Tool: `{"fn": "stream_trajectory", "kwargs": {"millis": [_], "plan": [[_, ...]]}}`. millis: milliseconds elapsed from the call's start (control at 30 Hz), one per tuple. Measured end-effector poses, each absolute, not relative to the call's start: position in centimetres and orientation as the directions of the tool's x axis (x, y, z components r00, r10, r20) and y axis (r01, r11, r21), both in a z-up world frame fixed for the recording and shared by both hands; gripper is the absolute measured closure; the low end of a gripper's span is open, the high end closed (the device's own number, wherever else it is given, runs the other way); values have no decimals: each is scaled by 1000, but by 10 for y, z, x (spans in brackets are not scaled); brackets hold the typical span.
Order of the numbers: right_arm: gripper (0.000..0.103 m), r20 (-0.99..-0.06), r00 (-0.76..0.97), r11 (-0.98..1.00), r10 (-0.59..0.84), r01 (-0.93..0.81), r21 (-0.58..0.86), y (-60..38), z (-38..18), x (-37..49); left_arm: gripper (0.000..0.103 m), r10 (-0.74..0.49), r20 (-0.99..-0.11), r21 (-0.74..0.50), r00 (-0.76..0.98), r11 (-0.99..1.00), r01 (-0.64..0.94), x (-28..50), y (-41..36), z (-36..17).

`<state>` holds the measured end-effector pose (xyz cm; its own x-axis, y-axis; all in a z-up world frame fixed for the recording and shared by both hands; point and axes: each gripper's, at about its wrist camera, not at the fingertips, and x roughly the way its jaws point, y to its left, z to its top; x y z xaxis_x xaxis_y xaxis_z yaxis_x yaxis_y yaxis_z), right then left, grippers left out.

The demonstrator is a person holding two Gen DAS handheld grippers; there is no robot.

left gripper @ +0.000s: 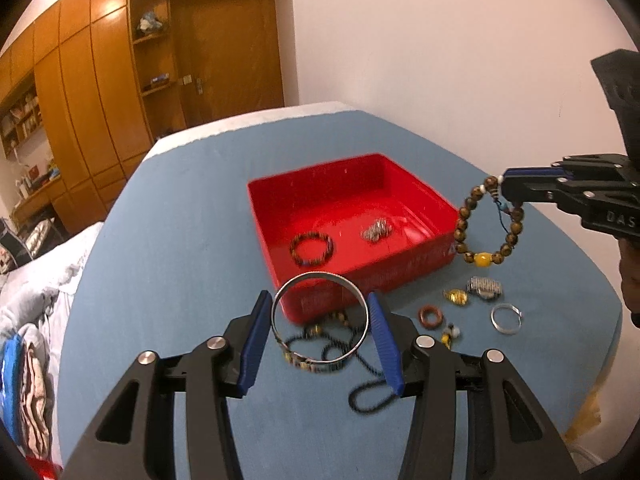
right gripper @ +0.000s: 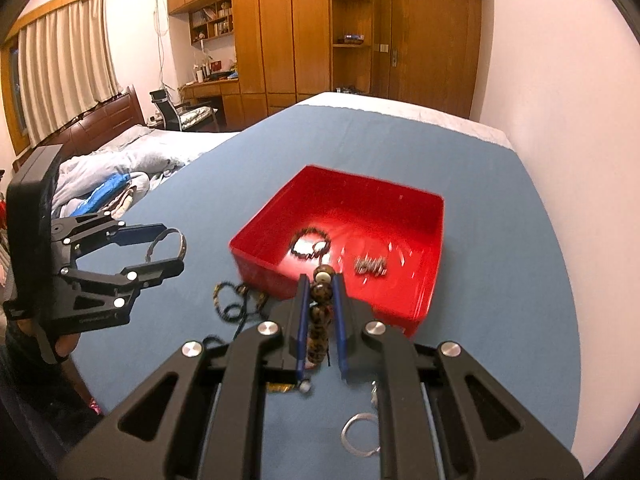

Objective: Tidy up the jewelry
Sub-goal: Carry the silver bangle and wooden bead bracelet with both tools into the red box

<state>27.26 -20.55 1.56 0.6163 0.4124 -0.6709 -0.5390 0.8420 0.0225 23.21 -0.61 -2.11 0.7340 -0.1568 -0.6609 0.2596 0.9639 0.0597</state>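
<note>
- Wooden wardrobes [left gripper: 92, 92] and a door [left gripper: 236, 56] fill the back of a bedroom; a blue-covered table [left gripper: 180, 208] carries the jewelry, with rumpled bedding [left gripper: 36, 280] off its left edge.
- Left gripper [left gripper: 320, 312] hangs over the table's near edge, its blue pads clenched on a silver bangle [left gripper: 319, 317] held upright between them; in the right wrist view the same bangle [right gripper: 168, 246] shows at the fingertips of that gripper [right gripper: 168, 250].
- Under the bangle, a black cord necklace with beads [left gripper: 340, 344] lies on the cloth against the tray's near corner, blurred, so its exact shape is hard to tell.
- Red plastic tray [left gripper: 420, 264] sits at the table's middle. Inside, a dark beaded bracelet [left gripper: 311, 248] lies toward its left side and a small silver chain piece [left gripper: 376, 232] toward the middle.
- Right of the tray's near corner, loose on the cloth: a reddish-brown ring [left gripper: 430, 317], a small yellow-and-black charm [left gripper: 450, 334], a gold-coloured piece [left gripper: 456, 297], a silver watch-like piece [left gripper: 485, 288] and a plain silver ring [left gripper: 506, 318].
- Right gripper [left gripper: 505, 184] is above the tray's right edge, fingers pinched on a brown wooden bead bracelet [left gripper: 486, 232] with one yellow bead; the loop dangles clear of the table, just beside the tray's right wall.
- From the right wrist, the bracelet [right gripper: 320, 312] runs between the closed blue pads of its gripper [right gripper: 322, 280], which points at the tray [right gripper: 400, 308].
</note>
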Motion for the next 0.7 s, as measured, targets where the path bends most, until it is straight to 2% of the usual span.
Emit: {"fn": "stream_trajectory", "kwargs": {"millis": [300, 700], "plan": [[93, -683, 619, 856, 388, -516, 19, -200, 18, 345, 54, -185, -653, 65, 735, 953, 297, 293, -18, -6], [93, -788, 500, 867, 360, -491, 85, -183, -55, 419, 54, -189, -767, 15, 613, 950, 311, 400, -34, -70]]}}
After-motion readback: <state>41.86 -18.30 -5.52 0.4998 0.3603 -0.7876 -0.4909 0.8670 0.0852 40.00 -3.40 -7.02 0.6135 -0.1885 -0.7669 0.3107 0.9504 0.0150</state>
